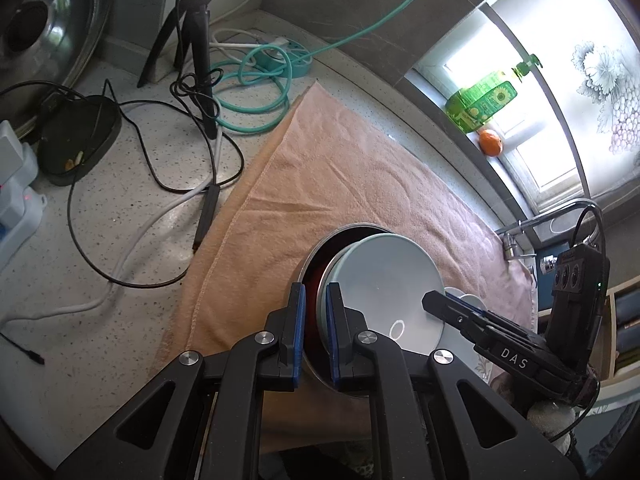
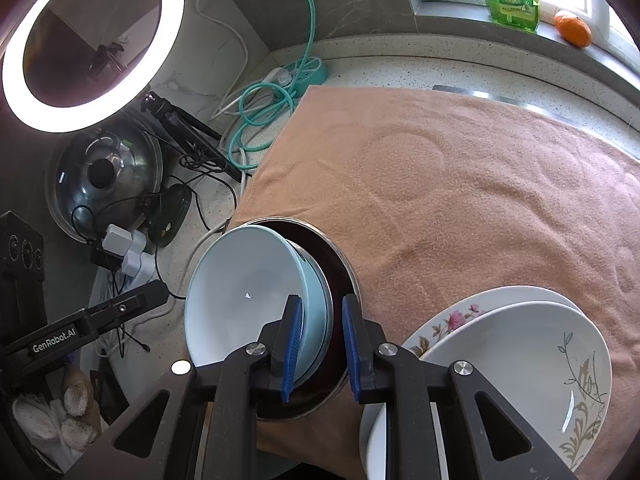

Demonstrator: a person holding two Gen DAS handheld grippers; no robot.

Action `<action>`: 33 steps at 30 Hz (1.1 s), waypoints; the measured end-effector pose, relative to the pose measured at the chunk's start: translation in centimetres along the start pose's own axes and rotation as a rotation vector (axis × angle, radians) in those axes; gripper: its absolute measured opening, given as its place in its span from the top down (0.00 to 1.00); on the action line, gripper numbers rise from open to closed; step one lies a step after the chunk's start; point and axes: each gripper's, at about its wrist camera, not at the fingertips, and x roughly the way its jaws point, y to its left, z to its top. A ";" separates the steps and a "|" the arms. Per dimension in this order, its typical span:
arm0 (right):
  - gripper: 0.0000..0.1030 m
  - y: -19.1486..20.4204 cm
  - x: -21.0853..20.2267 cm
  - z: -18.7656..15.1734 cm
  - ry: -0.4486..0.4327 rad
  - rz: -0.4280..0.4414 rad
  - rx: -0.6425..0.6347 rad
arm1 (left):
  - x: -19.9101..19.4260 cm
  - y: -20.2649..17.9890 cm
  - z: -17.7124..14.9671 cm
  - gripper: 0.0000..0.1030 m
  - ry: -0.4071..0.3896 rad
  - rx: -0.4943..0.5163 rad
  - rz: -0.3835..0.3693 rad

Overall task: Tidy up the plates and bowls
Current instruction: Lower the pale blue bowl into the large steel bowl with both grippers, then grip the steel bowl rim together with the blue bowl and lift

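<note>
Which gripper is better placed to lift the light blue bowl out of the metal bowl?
Right. The right gripper is open, with one finger inside the light blue bowl and one outside, straddling its wall. The left gripper sits at the metal bowl rim, probably better for steadying.

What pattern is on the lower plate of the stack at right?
Pink flowers with leaves along the rim of the lower plate; clearest in the right wrist view.

Speckled counter (image 2: 400, 64), peach towel (image 2: 460, 200), cables (image 1: 132, 184)
</note>
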 end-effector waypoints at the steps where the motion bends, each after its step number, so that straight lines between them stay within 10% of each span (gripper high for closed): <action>1: 0.85 0.1 0.2 -0.1 0.005 0.003 0.001 | -0.3 0.2 0.0 0.92 -0.012 -0.005 -0.006; 15: 0.82 -5.1 -2.4 -1.7 -0.074 0.149 0.240 | -1.1 4.1 -2.6 0.91 -0.030 -0.121 -0.072; 33: 0.82 -4.8 -0.5 -1.4 -0.030 0.098 0.206 | 0.6 1.7 -2.5 0.90 -0.004 -0.046 -0.062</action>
